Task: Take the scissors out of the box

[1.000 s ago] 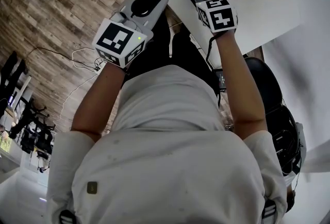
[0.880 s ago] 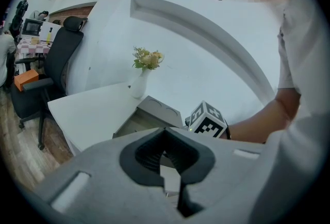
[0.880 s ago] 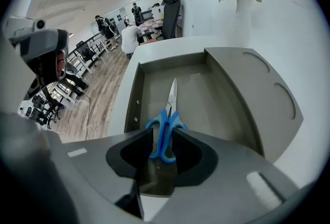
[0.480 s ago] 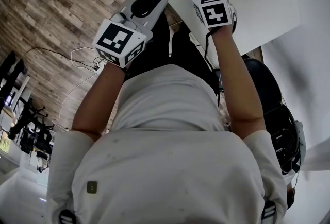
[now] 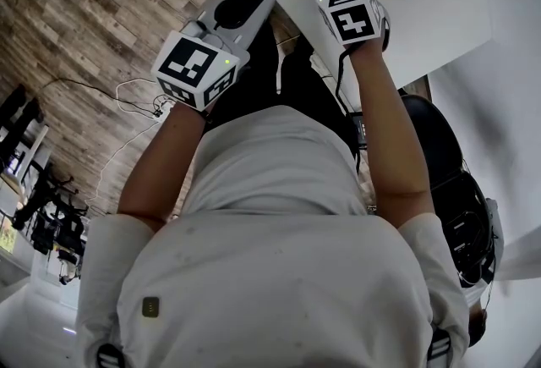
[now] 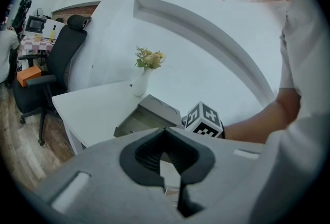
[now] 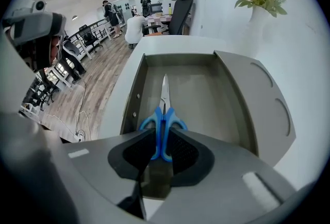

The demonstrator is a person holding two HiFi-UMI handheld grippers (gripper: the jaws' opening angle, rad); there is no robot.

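Currently, box (image 7: 135,95) on white table (image 7: 170,42) stands w/ lid (image 7: 263,109) open, to the right in the right gripper view. Inside: scissors (image 7: 164,115), blades closed, tips pointing away from you along the box. Can't tell if blades touch the bottom. Your right gripper (image 7: 162,145) is clamped on the blue handles, forearm stretched fwd. Your left gripper (image 6: 172,176) hangs beside the table edge, above wood floor, jaws nearly together, nothing betw. them.
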